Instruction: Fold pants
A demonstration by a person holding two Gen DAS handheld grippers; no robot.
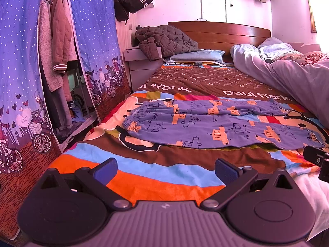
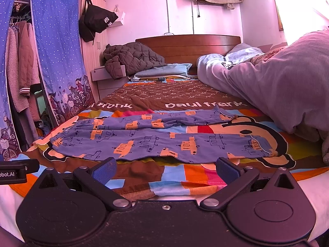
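**Pants laid out flat, no fold begun**

The blue cotton pants printed with orange cars [image 1: 216, 123] lie spread across the bed, on the striped multicoloured bedspread with a cartoon face and brown lettered band [image 1: 164, 170]. The elastic waistband points toward the bed's left edge and the two leg cuffs toward the right, where the rumpled pale lilac duvet [image 1: 287, 76] is heaped. Both legs lie open side by side with a gap showing between them, so no fold appears made: leg over leg and the lengthwise folds are all left to do.

The left gripper [image 1: 165, 169] hovers near the foot edge of the bed with its blue-padded fingers spread wide and nothing between them. The right gripper [image 2: 165, 168] is likewise wide apart and empty, just short of the near leg's hem line; the pants [image 2: 160, 142] sit directly ahead of it.

Room for moving: a bare strip of bedspread runs between the grippers and the near leg, and the brown band beyond the far leg is free up to the dark quilted jacket [image 2: 131, 58] and pillow at the wooden headboard [image 2: 189, 41]. The duvet crowds the cuff side, which I judge the tightest spot. The waistband lies close to the left edge, beside the blue dotted wardrobe curtain [image 1: 94, 41].
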